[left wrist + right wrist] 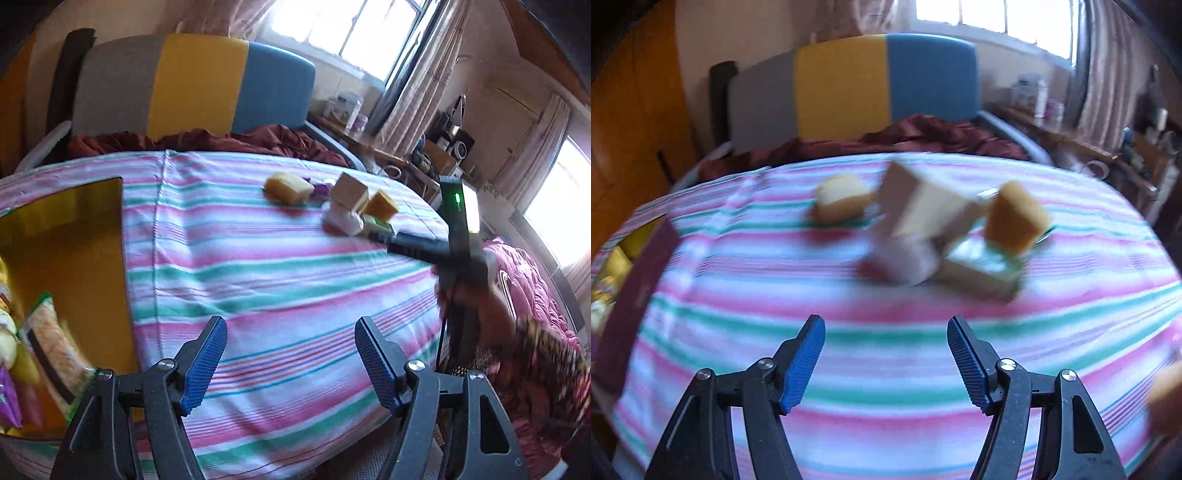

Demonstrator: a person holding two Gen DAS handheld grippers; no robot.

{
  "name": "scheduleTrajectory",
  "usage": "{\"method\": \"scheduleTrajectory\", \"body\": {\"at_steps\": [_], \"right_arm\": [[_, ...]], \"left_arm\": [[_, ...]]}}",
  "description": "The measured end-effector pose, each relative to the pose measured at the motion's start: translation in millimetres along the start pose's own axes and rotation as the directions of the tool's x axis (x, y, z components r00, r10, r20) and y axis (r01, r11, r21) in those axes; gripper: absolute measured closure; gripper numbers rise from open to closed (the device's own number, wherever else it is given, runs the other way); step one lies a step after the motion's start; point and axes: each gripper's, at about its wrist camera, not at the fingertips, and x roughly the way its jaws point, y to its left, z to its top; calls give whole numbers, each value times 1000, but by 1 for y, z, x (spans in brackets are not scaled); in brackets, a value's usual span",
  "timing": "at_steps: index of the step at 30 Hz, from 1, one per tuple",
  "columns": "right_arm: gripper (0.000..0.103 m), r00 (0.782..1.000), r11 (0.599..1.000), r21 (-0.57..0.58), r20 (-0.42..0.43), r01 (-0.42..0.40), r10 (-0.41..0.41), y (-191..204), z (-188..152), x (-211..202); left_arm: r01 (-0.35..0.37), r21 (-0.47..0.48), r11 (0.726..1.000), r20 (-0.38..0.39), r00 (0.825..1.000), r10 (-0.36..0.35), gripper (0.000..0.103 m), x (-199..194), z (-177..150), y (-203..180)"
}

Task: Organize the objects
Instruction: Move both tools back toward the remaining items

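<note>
I see a bed covered by a pink, green and white striped sheet (280, 266), with a grey, yellow and blue panelled headboard (195, 85) at its far end and a crumpled dark red blanket (207, 142) below that. At the left edge of the left wrist view sits a yellow box (66, 236) holding packaged snacks (48, 350).

The loose things lie clustered on the far right part of the sheet, well ahead of both tools. A tan cardboard box (349, 192) stands tilted on a white crumpled bundle (341, 219). Left of it lies a yellow sponge-like block (290, 186), its long axis running roughly left to right. Right of the box a second yellow block (380, 205) sits tipped on a corner above a small green-and-white packet (376, 225). In the right wrist view the same cluster is blurred.

My left hand-held gripper (291, 363) is released, blue ribbed pads apart, nothing between them, over bare sheet. My right hand-held gripper (886, 363) is likewise released and empty, the pile straight ahead and slightly right of its fingers.
</note>
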Motion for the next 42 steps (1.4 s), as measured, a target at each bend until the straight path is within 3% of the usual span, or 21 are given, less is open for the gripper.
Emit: {"method": "scheduleTrajectory", "body": {"at_steps": [3,6,13,15,18,21,23,24,27,30,34,42], "right_arm": [[33,999,999,-6,-13,40,-40,-24,19,7],[32,1000,1000,1,-20,3,-3,-34,32,13],[32,993,994,1,-57,-108,108,-2,45,49],[32,983,986,12,-71,-167,167,12,42,55],[32,951,954,-24,-86,-300,297,38,32,47],[32,942,938,-86,-45,-336,333,45,25,23],[27,953,946,-119,-2,-300,302,38,25,9],[21,964,956,-133,21,-261,266,29,28,3],[19,991,979,-167,43,-117,126,-2,40,5],[19,998,979,-199,-35,-54,47,-30,50,27],[21,992,971,-241,-124,-4,-27,-48,53,59],[62,981,985,-160,-193,-68,36,-65,37,74]], "left_arm": [[3,-10,1000,-13,1000,-3,30,6,-2,-2],[3,-13,1000,-30,1000,-3,30,13,-4,-4],[-25,13,1000,-64,998,26,30,20,-8,-9],[-31,6,999,-62,998,32,30,20,-8,-7],[-33,-10,999,-61,998,32,30,22,-7,-4],[-37,-25,999,-66,997,36,30,26,-8,-2],[-31,-36,999,-69,997,29,30,29,-7,-1],[-31,-39,999,-71,997,28,30,30,-7,-1],[-29,-35,999,-78,997,27,30,33,-8,-4],[-35,-22,999,-89,996,33,30,37,-8,-8],[-50,-6,999,-114,992,49,30,43,-9,-12],[-65,12,998,-141,988,66,30,57,-2,-19]]}}
